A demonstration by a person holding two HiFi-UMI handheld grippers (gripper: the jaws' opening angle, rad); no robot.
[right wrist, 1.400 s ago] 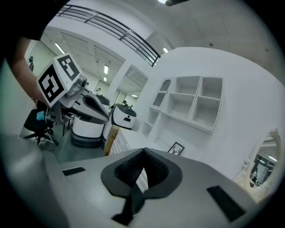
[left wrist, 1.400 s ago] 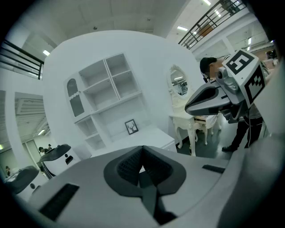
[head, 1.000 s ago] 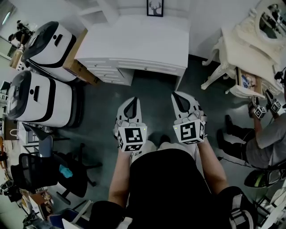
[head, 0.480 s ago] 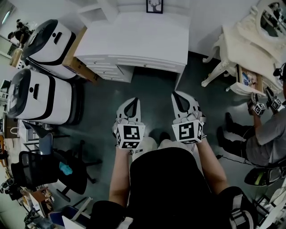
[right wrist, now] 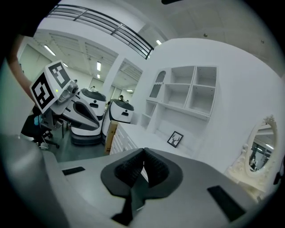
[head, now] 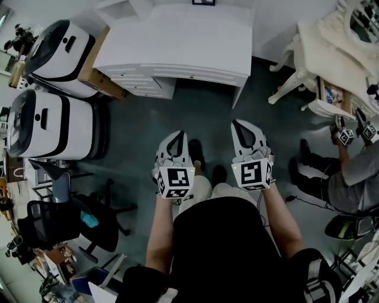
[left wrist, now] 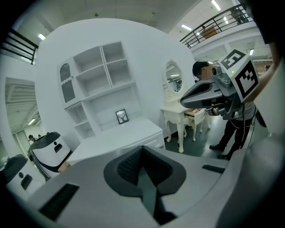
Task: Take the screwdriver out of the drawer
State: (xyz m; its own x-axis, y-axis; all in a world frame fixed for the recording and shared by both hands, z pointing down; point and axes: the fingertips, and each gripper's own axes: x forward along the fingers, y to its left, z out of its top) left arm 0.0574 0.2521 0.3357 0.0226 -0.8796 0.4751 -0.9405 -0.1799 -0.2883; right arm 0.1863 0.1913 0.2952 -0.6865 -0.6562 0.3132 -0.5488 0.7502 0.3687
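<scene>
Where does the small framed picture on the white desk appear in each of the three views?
Head view: the framed picture is at the top edge, centre, cut off.
Left gripper view: the picture is left of centre, below the shelves.
Right gripper view: the picture is right of centre, below the shelves.
Shared landmark: the white desk under it.

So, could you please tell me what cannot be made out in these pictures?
- Screwdriver: in no view; white desk drawers look shut.
- Framed picture: head view, cut by top edge.
- Second person: left gripper view, face under a blurred patch.
</scene>
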